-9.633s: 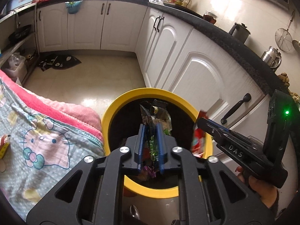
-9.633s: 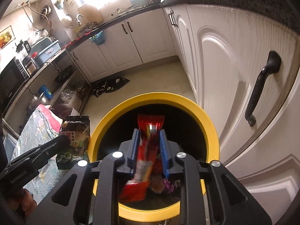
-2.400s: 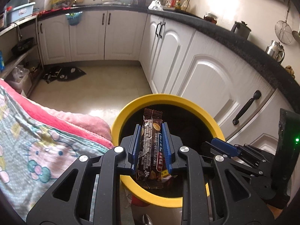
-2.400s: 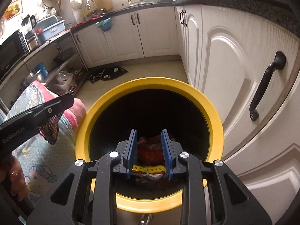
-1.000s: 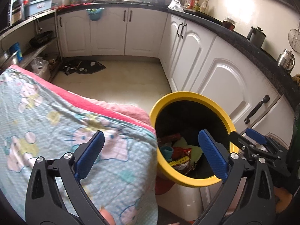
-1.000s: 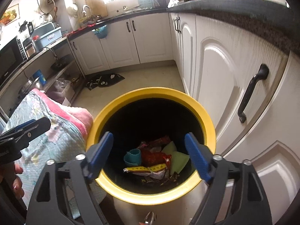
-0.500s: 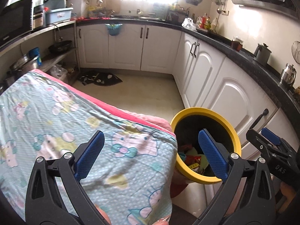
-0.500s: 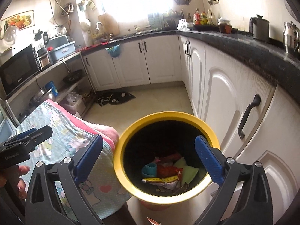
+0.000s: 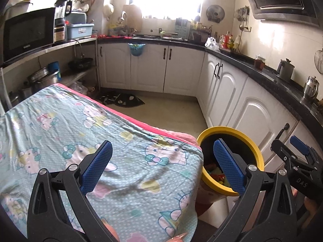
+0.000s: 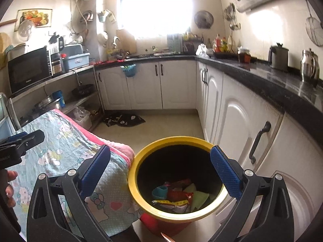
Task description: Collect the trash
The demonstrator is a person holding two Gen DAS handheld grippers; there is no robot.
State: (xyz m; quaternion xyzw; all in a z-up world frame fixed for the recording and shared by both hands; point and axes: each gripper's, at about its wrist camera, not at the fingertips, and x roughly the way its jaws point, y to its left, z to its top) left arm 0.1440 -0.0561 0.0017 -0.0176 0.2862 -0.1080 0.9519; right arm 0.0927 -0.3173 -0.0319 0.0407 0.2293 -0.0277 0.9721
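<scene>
A yellow-rimmed bin (image 10: 139, 155) stands on the floor beside the table and holds several wrappers (image 10: 177, 197) and a small teal cup (image 10: 160, 192). The bin also shows in the left wrist view (image 9: 256, 151) at the right. My left gripper (image 9: 161, 161) is open and empty, held above the table's Hello Kitty cloth (image 9: 80, 133). My right gripper (image 10: 160, 165) is open and empty, above and behind the bin. The right gripper also shows in the left wrist view (image 9: 290, 151), and the left gripper shows at the left edge of the right wrist view (image 10: 22, 139).
White cabinets (image 10: 234, 125) with black handles run along the right under a dark counter (image 10: 272, 80). A dark mat (image 9: 123, 100) lies on the tiled floor. Shelves with a microwave (image 9: 26, 34) and pots stand at the left.
Both grippers let go of their wrappers into the bin, opened wide, and pulled up and back. The left gripper has swung left over the cloth.
</scene>
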